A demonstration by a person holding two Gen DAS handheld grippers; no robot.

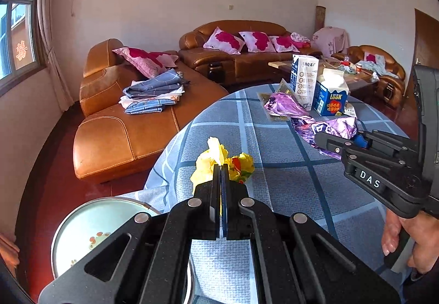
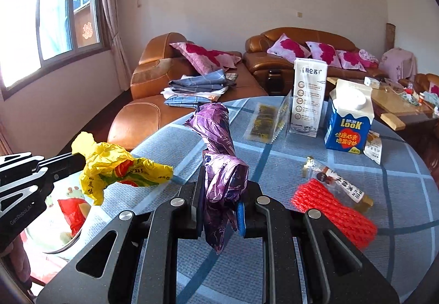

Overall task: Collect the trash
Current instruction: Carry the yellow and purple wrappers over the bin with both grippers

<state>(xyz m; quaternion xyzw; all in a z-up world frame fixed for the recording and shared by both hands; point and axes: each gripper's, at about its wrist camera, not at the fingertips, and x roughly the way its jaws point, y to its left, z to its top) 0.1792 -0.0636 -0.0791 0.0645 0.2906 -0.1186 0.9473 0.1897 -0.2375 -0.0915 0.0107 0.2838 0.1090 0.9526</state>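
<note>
My left gripper (image 1: 221,166) is shut on a crumpled yellow wrapper (image 1: 216,158) and holds it above the table's left edge; it shows in the right wrist view (image 2: 115,166) too. My right gripper (image 2: 219,188) is shut on a crumpled purple foil wrapper (image 2: 219,150), lifted off the checked blue tablecloth (image 2: 301,150); it also shows in the left wrist view (image 1: 329,128). Below the table's left edge stands a round metal basin (image 1: 82,224), with a piece of red plastic (image 2: 72,212) in it.
On the table lie a red foam net (image 2: 334,213), a small clear wrapper with a brown label (image 2: 340,183), a blue LOOK carton (image 2: 348,120), a tall white carton (image 2: 308,98) and clear flat packets (image 2: 260,120). Orange sofas (image 1: 131,117) stand behind.
</note>
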